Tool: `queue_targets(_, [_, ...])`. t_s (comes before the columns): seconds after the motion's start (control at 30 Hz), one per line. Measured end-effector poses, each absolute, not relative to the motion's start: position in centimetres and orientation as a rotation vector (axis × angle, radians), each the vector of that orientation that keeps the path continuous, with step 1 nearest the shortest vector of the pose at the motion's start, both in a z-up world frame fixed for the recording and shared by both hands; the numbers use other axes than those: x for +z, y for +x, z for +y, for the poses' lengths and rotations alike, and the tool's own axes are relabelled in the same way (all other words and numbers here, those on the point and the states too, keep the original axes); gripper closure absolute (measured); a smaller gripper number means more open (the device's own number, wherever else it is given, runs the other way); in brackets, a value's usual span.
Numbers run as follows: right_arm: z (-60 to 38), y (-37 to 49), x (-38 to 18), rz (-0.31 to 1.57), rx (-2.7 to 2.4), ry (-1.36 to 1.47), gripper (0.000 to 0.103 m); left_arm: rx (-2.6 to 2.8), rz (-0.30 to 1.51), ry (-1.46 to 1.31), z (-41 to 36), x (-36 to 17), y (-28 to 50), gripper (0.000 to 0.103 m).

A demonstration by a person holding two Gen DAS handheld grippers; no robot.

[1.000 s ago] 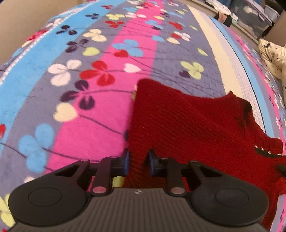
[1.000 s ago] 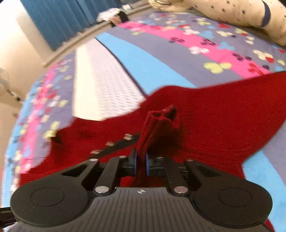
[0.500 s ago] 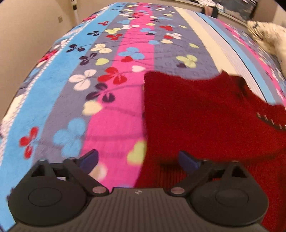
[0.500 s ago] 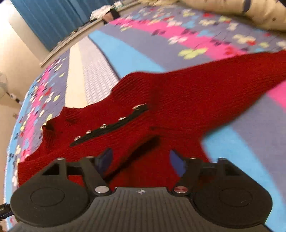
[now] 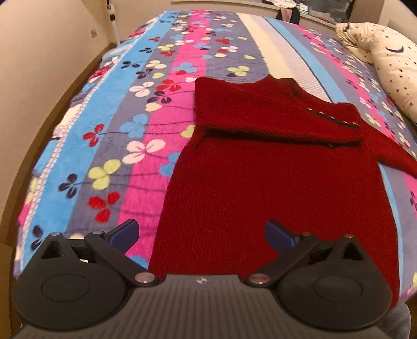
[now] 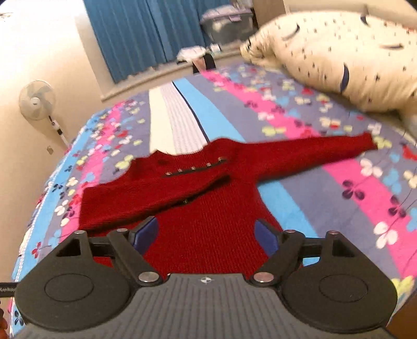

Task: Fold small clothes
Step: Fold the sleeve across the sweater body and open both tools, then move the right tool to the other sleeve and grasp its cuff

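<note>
Both jaws gape empty above the red sweater [image 5: 273, 182], bare blanket [image 5: 109, 130] bordering its left edge.

Bed cover [image 5: 146, 109]: striped blue, grey, pink, cream; clover print.
Pillow [image 6: 346, 60]: cream, dark specks, at bed's far right.
Curtains [image 6: 135, 34]: blue, closed.
Fan [image 6: 37, 100]: white, beside cream wall [image 5: 44, 39].
Storage bin [image 6: 228, 24]: translucent, blurred.

Red sweater [image 5: 273, 169] on floral blanket [image 5: 109, 135]
</note>
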State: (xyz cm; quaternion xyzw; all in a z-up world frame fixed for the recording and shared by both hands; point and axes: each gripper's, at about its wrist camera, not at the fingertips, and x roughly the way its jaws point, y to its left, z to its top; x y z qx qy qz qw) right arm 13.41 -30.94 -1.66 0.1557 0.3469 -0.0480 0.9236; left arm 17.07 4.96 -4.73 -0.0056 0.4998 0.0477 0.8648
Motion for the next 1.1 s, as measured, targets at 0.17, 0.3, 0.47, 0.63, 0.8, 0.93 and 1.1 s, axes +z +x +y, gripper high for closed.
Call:
queue_targets(0.17, [-31.1, 9.8, 0.7, 0.698, -0.101, 0.318, 0.020, 0.116, 1.016, 0.048, 3.2, -2.5, 13.3, 0.000])
queue_targets(0.3, [-31.3, 6.5, 2.1, 0.681, -0.089, 0.294, 0.020, 0.116, 0.992, 0.083, 2.2, -1.3, 10.8, 0.000])
queue_targets(0.47, [-31.9, 3.3, 2.9, 0.654, -0.109, 0.281, 0.019, 0.124, 0.971, 0.112, 1.6, -0.7, 8.5, 0.000])
queue_targets(0.63, [-32.5, 1.5, 3.0, 0.654, -0.110, 0.297, 0.019, 0.120, 0.970, 0.102, 1.6, -0.5, 7.2, 0.000])
queue_targets(0.8, [-32.5, 1.0, 3.1, 0.652, -0.106, 0.291, 0.019, 0.115, 0.974, 0.102, 1.2, -0.4, 7.0, 0.000])
queue_targets(0.93, [-33.3, 1.2, 2.8, 0.647, -0.125, 0.305, 0.019, 0.116, 0.973, 0.122, 0.9, -0.5, 7.3, 0.000])
queue_targets(1.1, [-34.5, 2.3, 1.7, 0.666, -0.156, 0.333, 0.019, 0.120, 0.997, 0.150, 0.3, -1.4, 8.7, 0.000])
